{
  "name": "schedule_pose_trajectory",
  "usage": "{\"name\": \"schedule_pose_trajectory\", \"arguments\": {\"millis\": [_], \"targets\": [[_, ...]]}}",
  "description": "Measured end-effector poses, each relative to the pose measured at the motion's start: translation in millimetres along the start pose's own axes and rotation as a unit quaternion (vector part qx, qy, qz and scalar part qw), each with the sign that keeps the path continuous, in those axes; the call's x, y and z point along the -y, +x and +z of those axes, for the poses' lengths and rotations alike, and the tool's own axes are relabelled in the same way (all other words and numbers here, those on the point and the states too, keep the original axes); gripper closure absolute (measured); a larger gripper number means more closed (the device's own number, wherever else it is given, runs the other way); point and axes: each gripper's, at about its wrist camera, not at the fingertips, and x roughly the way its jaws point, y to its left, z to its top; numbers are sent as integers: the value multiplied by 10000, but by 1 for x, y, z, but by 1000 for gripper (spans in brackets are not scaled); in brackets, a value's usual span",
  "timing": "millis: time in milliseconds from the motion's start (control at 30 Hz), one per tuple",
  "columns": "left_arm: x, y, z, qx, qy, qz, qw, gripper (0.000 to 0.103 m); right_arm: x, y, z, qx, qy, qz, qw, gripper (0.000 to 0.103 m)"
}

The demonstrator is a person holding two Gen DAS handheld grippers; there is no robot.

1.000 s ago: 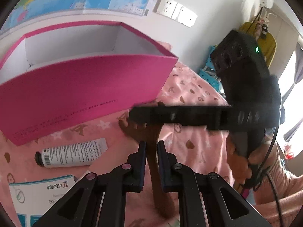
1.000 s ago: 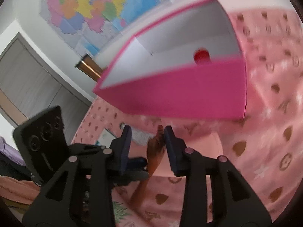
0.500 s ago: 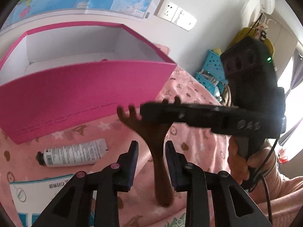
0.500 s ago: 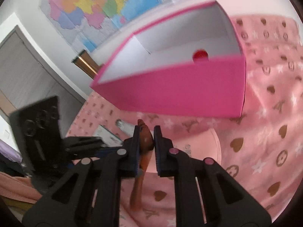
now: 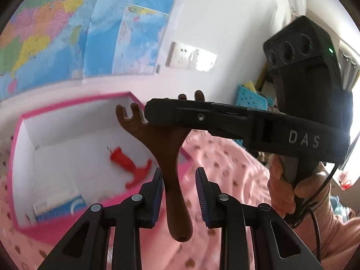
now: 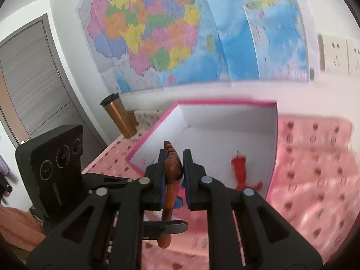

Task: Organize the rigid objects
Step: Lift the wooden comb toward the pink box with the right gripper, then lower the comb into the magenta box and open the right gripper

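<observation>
A brown wooden back scratcher (image 5: 166, 148) hangs in the air over the near wall of the pink box (image 5: 67, 105). My right gripper (image 6: 175, 157) is shut on its clawed head (image 6: 172, 168); in the left wrist view the right gripper (image 5: 153, 112) comes in from the right. My left gripper (image 5: 178, 180) is open around the handle: the left pad lies against it and the right pad stands apart. Inside the white-lined box (image 6: 225, 102) lie a red toy (image 5: 130, 166) and a blue-and-white carton (image 5: 56, 204).
A pink patterned cloth (image 6: 315, 180) covers the surface around the box. A copper tumbler (image 6: 119, 117) stands behind the box's left corner. A blue basket (image 5: 249, 96) sits at the far right. A hand (image 5: 281, 180) holds the right gripper's grip. Maps and sockets hang on the wall.
The right gripper closed on the scratcher's head and the left gripper let go of the handle. Both rose with the scratcher, so the box's inside shows from above.
</observation>
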Motion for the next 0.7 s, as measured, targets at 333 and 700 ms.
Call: {"name": "schedule_pose_trajectory", "arguments": {"millis": [333, 700], "targets": [[-31, 36, 49, -50, -221, 238, 9995, 75, 30, 31, 42, -119, -316, -423, 9985, 88], [-62, 79, 55, -488, -737, 391, 9953, 76, 58, 57, 49, -195, -122, -533, 9983, 92]]}}
